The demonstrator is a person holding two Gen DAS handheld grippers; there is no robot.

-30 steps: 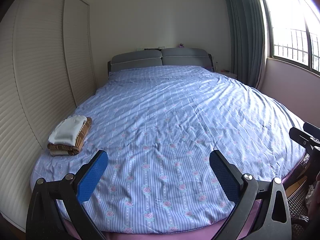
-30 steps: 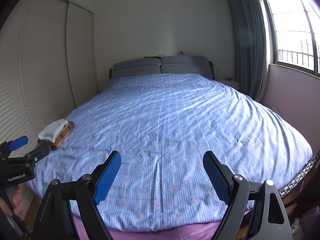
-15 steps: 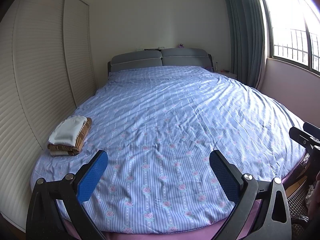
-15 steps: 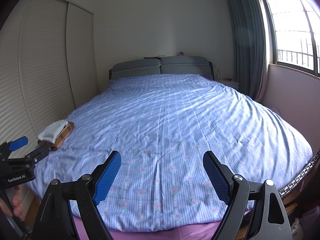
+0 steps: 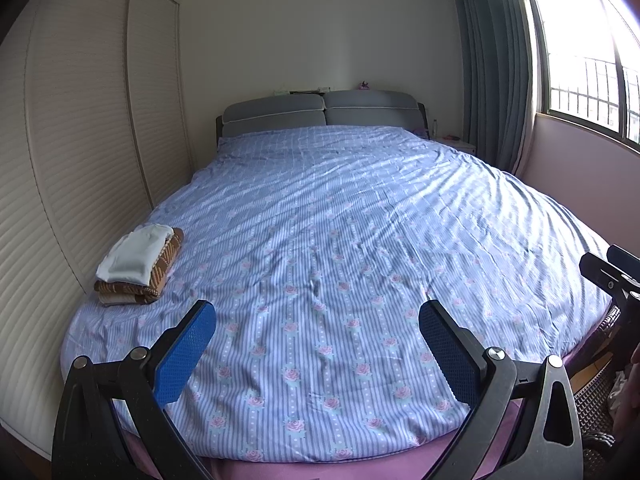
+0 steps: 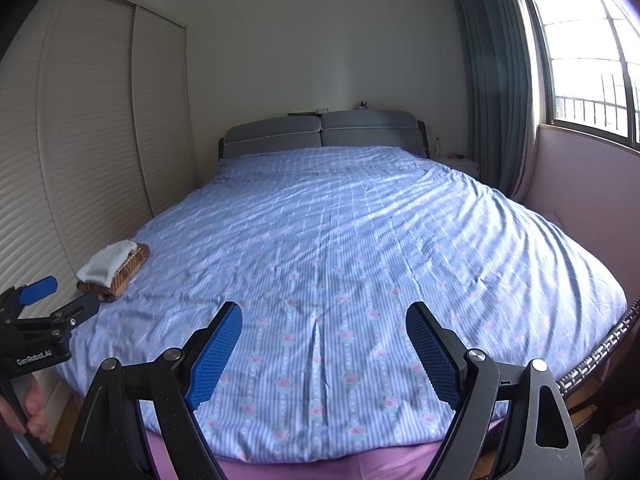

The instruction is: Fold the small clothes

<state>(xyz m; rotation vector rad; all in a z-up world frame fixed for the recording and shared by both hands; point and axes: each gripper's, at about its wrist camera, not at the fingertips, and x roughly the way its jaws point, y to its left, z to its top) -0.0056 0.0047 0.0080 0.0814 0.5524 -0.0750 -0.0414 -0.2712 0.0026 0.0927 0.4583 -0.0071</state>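
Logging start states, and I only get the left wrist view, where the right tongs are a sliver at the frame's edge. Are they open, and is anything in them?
Observer: The right tongs stand wide open above the striped bedspread, with nothing between the pads.
Operator: Is anyone actually holding the left tongs?
Observer: Yes. In the right wrist view a hand grips the handle of the left tongs.
Operator: Any marking that identifies the rig?
Observer: White lettering on the left tongs' body reads GenRobot.AI.
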